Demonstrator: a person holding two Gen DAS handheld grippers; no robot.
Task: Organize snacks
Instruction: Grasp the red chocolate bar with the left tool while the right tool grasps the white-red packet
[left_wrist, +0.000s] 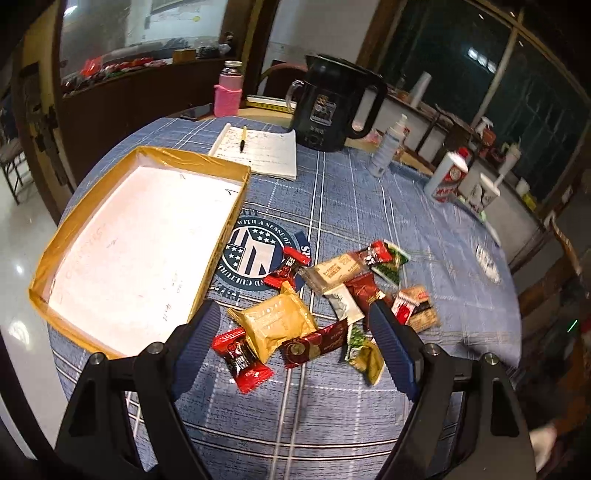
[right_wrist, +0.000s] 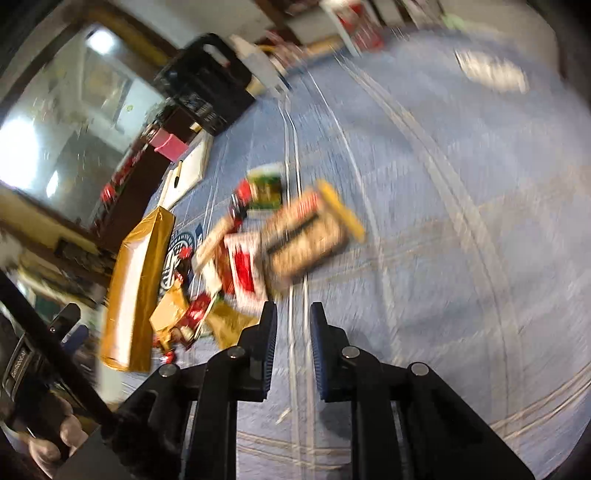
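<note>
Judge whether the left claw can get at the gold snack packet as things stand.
Probably yes: the left claw is open just above the gold packet, which lies on top of the pile with nothing over it.

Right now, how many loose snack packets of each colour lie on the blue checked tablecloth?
Red-and-black twist-wrapped candies: 3
Maroon foil packets: 2
Green-printed packets: 2
Gold foil pouch: 1
White sachet: 1
Tan or brown packets: 2
Red-and-white packet: 1
Total: 12
</note>
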